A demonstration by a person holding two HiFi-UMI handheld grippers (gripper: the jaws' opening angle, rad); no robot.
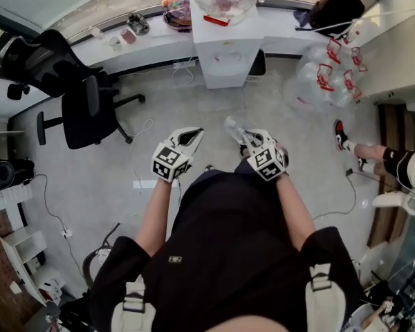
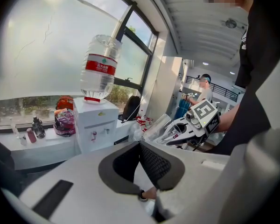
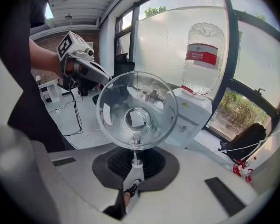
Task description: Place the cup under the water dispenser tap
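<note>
The right gripper [image 3: 133, 164] has its fingers clenched on the lower rim of a clear plastic cup [image 3: 136, 111]. The cup lies along the fingers, mouth back toward the hand and base toward the white water dispenser [image 3: 191, 118], which carries an upturned red-labelled bottle [image 3: 203, 59]. The dispenser is straight ahead and well apart across the floor, so the right hand has the job, while the left gripper [image 2: 141, 146] alongside looks pinched shut on nothing.

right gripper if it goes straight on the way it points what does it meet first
Probably the water dispenser: the right gripper, holding the clear cup, aims at its front. Depth unclear.
</note>
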